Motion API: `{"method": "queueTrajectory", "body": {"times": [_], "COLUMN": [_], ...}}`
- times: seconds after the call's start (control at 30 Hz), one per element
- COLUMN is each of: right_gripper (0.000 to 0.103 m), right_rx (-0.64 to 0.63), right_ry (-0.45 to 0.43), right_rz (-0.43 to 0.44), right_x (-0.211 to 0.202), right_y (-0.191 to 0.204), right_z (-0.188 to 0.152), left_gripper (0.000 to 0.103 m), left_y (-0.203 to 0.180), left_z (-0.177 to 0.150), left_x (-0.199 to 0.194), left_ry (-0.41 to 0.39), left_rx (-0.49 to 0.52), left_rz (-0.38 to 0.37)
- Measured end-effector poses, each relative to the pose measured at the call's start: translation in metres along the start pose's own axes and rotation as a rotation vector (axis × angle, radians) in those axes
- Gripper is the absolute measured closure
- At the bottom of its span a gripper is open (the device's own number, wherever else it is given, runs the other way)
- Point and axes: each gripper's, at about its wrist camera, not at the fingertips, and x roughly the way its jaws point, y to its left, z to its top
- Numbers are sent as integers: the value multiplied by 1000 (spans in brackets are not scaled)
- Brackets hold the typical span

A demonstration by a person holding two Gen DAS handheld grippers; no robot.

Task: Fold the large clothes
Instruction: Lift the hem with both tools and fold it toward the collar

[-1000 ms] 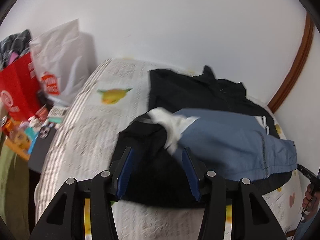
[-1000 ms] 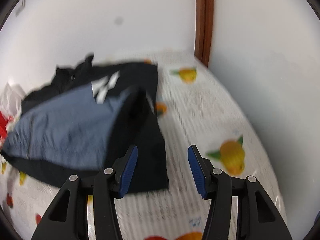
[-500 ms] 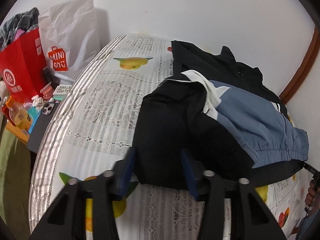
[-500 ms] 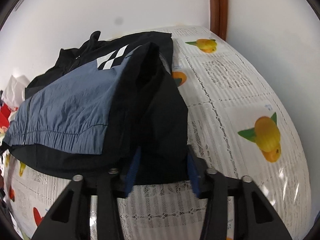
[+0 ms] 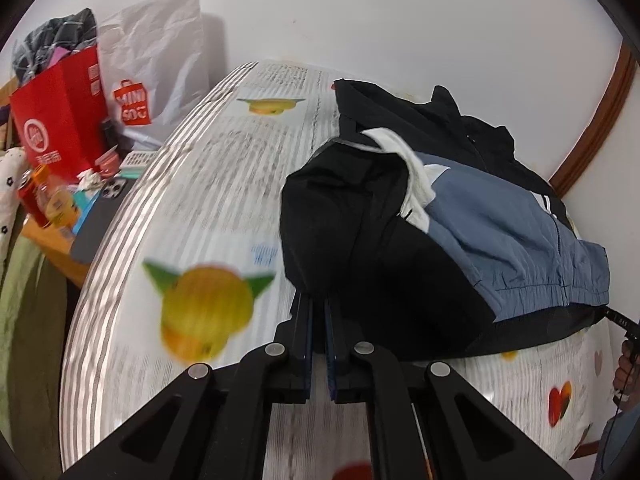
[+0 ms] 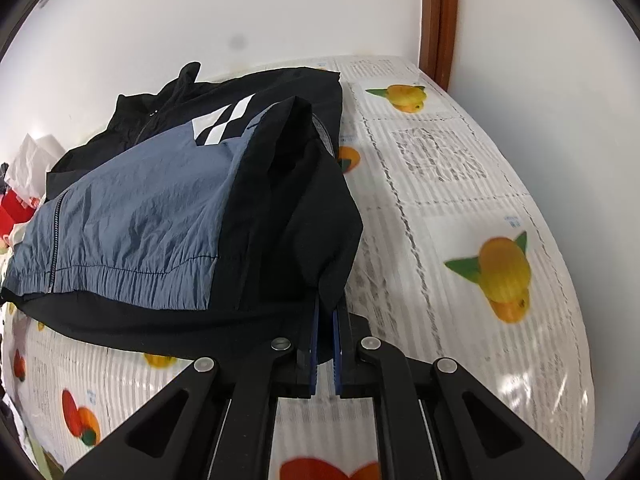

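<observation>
A black and blue jacket (image 5: 400,216) lies partly folded on the fruit-print tablecloth (image 5: 208,200), with a white lining showing near its middle. My left gripper (image 5: 318,300) is shut on the jacket's black near-left corner and lifts it slightly. In the right wrist view the jacket (image 6: 160,216) shows its blue panel and white stripes. My right gripper (image 6: 327,304) is shut on the jacket's black near-right corner. The blue hem hangs between the two grips.
A red paper bag (image 5: 60,120) and a white Miniso bag (image 5: 152,68) stand left of the table. A phone (image 5: 114,190), bottles and small items lie on a side surface. A white wall and brown door frame (image 6: 440,20) stand behind.
Both grippers moved down to the jacket's near edge and closed from open onto its black corners. The fabric at each corner now bunches up.
</observation>
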Motion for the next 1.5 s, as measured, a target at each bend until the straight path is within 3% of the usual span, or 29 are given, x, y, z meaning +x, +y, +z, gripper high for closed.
{"method": "queueTrajectory", "body": {"times": [0.3, 0.47, 0.57, 0.6, 0.63, 0.67, 0.73, 0.97, 1.2, 1.3, 1.5], "right_gripper": [97, 94, 87, 80, 67, 61, 53, 52, 52, 52, 52], "right_rx": [16, -1, 0, 1, 1, 1, 0, 9, 73, 91, 100], "right_ry": [-6, -22, -74, -94, -109, -135, -174, -187, -156, -142, -116], "right_rz": [-2, -98, -95, -83, -76, -64, -39, 20, 11, 8, 23], "right_x": [-19, -38, -62, -72, -79, -87, -99, -96, -72, -62, -45], "right_y": [-10, -7, -4, -2, 0, 4, 15, 40, 39, 36, 40], "right_z": [-28, -36, -35, -34, -32, -29, -27, -22, -20, -19, -16], "left_gripper": [99, 99, 99, 98, 91, 77, 62, 61, 61, 61, 81], "left_y": [11, 8, 0, -3, -7, -12, -22, -53, -52, -51, -61], "left_z": [-40, -46, -41, -40, -37, -34, -28, -8, -7, -10, -8], "left_x": [-23, -40, -56, -58, -60, -61, -61, -37, 8, 11, 1], "left_ry": [26, 15, -22, -28, -33, -36, -51, -9, 107, 109, 79], "left_rx": [-28, -19, 5, 10, 16, 21, 24, 36, -17, -12, 41], "left_rz": [16, -2, -29, -38, -55, -75, -121, -218, -175, -174, -179]}}
